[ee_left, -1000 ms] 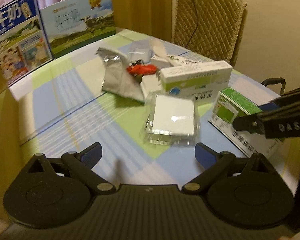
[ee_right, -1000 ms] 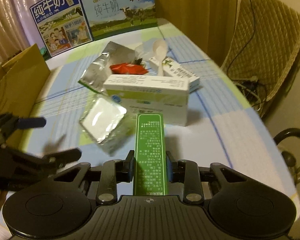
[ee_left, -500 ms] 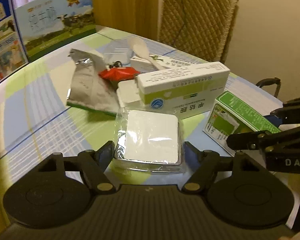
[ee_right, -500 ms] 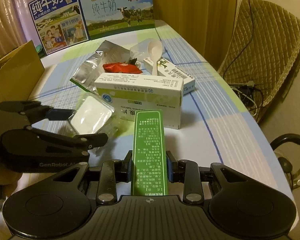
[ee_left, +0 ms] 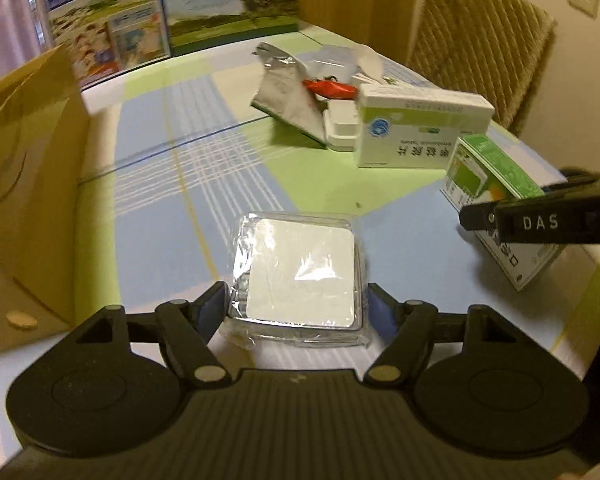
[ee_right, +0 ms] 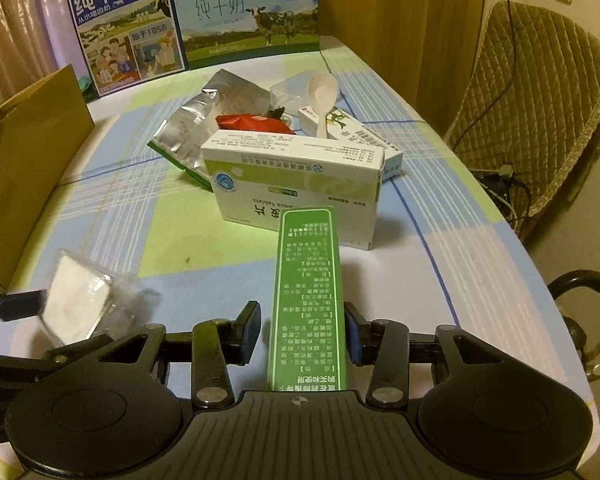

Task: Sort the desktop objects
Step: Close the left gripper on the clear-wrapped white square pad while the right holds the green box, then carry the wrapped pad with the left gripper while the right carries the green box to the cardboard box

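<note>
1. Your left gripper point(ee_left: 298, 308) is clamped on a clear plastic packet point(ee_left: 300, 276) with a white square pad inside; both blue pads press its sides, and it looks lifted off the checked tablecloth point(ee_left: 172, 184).
2. From your right wrist view the same packet point(ee_right: 78, 300) shows at the lower left, tilted, between the left gripper's fingers.
3. Your right gripper point(ee_right: 302, 332) has a green box point(ee_right: 310, 292) between its jaws. The right pad touches the box; a small gap shows at the left pad, so I cannot tell whether the grip is firm.
4. In the left view that green box point(ee_left: 496, 196) sits at the right edge, tilted.
5. Just beyond it stands a large white-and-green medicine box point(ee_right: 296, 184).
6. Behind that lie a silver foil pouch point(ee_right: 204, 124), a red wrapper point(ee_right: 252, 124) and a white spoon point(ee_right: 323, 98) resting on a long narrow box point(ee_right: 356, 136).
7. A brown paper bag point(ee_left: 24, 184) stands at the table's left side.
8. Two milk cartons point(ee_right: 196, 20) stand at the far edge.
</note>
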### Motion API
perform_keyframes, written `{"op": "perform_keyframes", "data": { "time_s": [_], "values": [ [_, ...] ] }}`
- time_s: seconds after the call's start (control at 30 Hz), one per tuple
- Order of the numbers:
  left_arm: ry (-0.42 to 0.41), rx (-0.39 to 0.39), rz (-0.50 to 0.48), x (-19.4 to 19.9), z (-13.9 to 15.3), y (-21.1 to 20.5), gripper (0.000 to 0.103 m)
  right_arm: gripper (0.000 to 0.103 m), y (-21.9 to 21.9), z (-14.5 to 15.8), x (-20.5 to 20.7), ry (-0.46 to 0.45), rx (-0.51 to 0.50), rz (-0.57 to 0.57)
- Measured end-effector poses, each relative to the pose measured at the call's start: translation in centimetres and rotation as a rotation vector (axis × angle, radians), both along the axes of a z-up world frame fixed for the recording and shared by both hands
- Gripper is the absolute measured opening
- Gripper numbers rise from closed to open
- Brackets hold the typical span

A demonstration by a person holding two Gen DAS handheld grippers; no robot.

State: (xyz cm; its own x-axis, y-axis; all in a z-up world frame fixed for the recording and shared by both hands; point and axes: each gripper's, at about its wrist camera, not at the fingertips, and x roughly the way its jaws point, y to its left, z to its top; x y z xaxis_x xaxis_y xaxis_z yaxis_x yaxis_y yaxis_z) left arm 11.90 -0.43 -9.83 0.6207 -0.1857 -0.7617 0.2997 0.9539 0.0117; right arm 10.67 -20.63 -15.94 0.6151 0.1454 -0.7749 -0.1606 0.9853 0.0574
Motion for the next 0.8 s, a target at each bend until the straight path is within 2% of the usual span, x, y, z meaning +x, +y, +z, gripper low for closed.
{"op": "perform_keyframes", "data": {
  "time_s": [0.23, 0.33, 0.37, 0.4, 0.43, 0.53, 0.6, 0.67, 0.8],
  "values": [
    [-0.003, -0.004, 0.026, -0.14, -0.08, -0.08, 0.078, 0.041, 0.05, -0.33, 0.19, -0.006, -0.017, -0.013],
    [0.021, -0.004, 0.031, 0.0, -0.5, 0.12, 0.08, 0.04, 0.11, -0.36, 0.27, -0.009, -0.017, -0.018],
    [0.028, -0.009, 0.033, 0.0, -0.65, 0.23, 0.08, 0.039, 0.18, -0.41, 0.29, -0.008, -0.018, -0.017],
    [0.035, -0.014, 0.033, 0.01, -0.74, 0.31, 0.08, 0.033, 0.25, -0.43, 0.29, -0.008, -0.021, -0.017],
    [0.036, -0.016, 0.034, -0.02, -0.77, 0.38, 0.079, 0.028, 0.3, -0.42, 0.26, -0.011, -0.024, -0.017],
    [0.033, -0.018, 0.03, -0.07, -0.83, 0.33, 0.077, 0.028, 0.34, -0.41, 0.24, -0.017, -0.026, -0.018],
    [0.029, -0.021, 0.029, -0.14, -0.81, 0.34, 0.07, 0.028, 0.33, -0.4, 0.18, -0.018, -0.022, -0.009],
    [0.021, -0.013, 0.027, -0.24, -0.65, 0.21, 0.067, 0.028, 0.3, -0.29, 0.07, -0.024, -0.012, 0.0],
    [-0.021, 0.005, 0.018, -0.47, 0.01, -0.05, 0.066, 0.028, 0.4, 0.18, -0.33, -0.042, 0.008, 0.013]
  ]
}}
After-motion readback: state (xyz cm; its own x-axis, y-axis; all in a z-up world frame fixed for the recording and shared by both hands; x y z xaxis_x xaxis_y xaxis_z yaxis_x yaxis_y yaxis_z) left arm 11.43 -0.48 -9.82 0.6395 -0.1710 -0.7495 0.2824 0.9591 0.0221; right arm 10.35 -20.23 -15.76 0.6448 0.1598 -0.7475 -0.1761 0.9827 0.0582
